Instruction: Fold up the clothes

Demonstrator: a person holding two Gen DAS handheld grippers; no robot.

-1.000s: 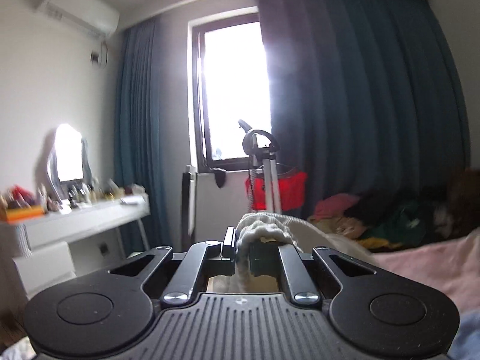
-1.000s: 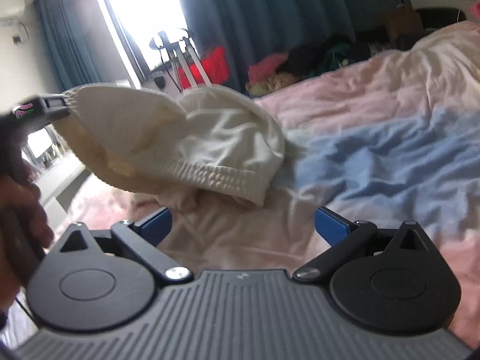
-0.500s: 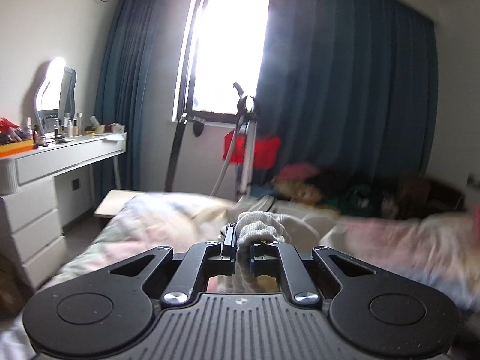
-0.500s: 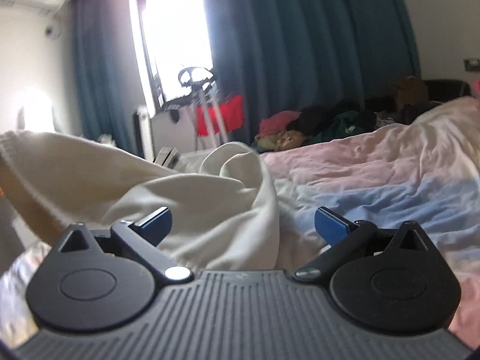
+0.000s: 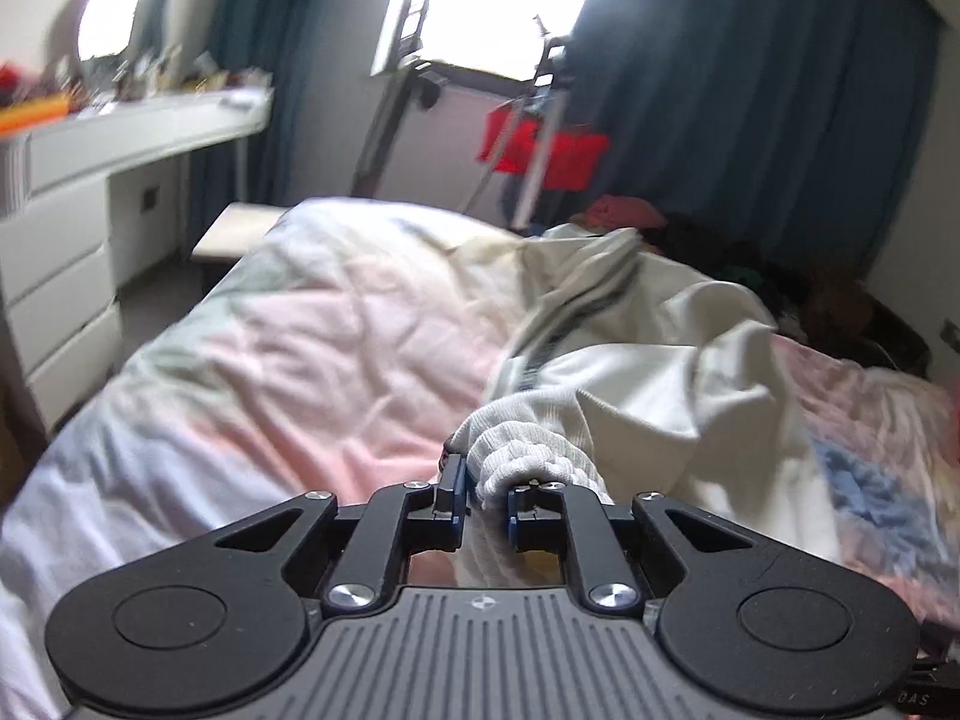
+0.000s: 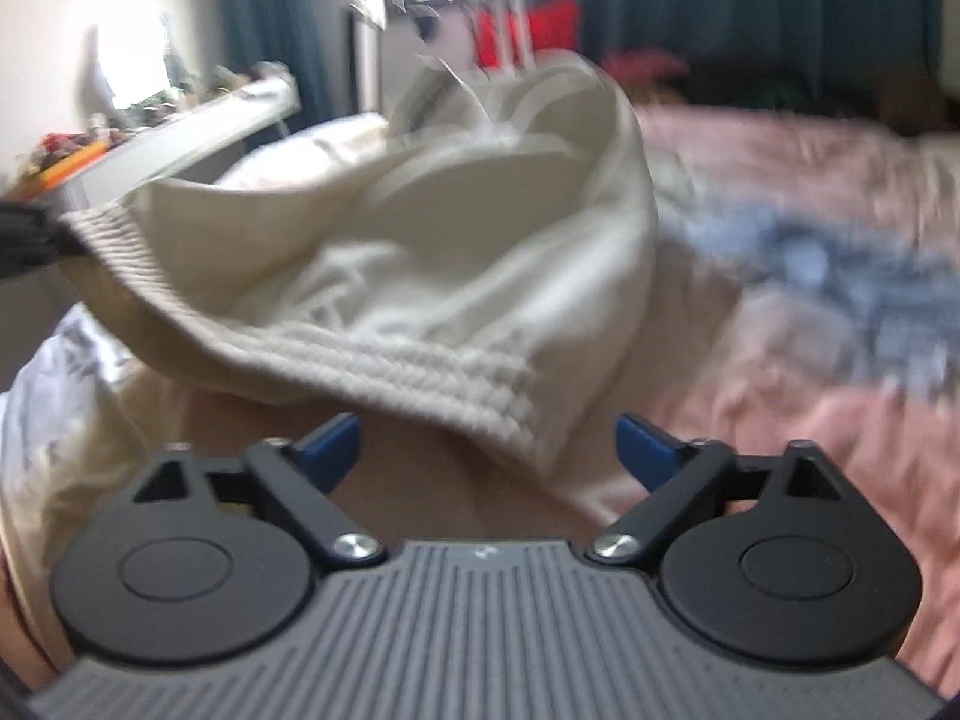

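Left wrist view: left gripper (image 5: 483, 495) at lower centre, fingers pressed onto the ribbed hem (image 5: 522, 450) of a cream garment (image 5: 654, 354); the knit bunches up between the blue pads; the garment trails away to the upper right of the frame, rumpled, lying on a pink, white and blue duvet (image 5: 312, 354); a dark stripe runs along one fold of the cloth near centre frame.

Right wrist view: right gripper (image 6: 489, 441) at lower centre, fingers spread wide, nothing between them; blue fingertips (image 6: 645, 438) sit just under the sagging ribbed hem (image 6: 384, 366); contact between tip and cloth cannot be told, frame is blurred; the cream garment (image 6: 480, 210) fills centre frame, lifted off the duvet (image 6: 810, 252) on its left side; at the left edge a dark gripper tip (image 6: 30, 237) clamps the hem's corner.

Surroundings, left wrist view: white dresser (image 5: 90, 180) with clutter at upper left; bright window (image 5: 498, 0) top centre; dark blue curtain (image 5: 750, 120) upper right; red item (image 5: 546, 147) on a stand below the window; dark clothes heaped at right.
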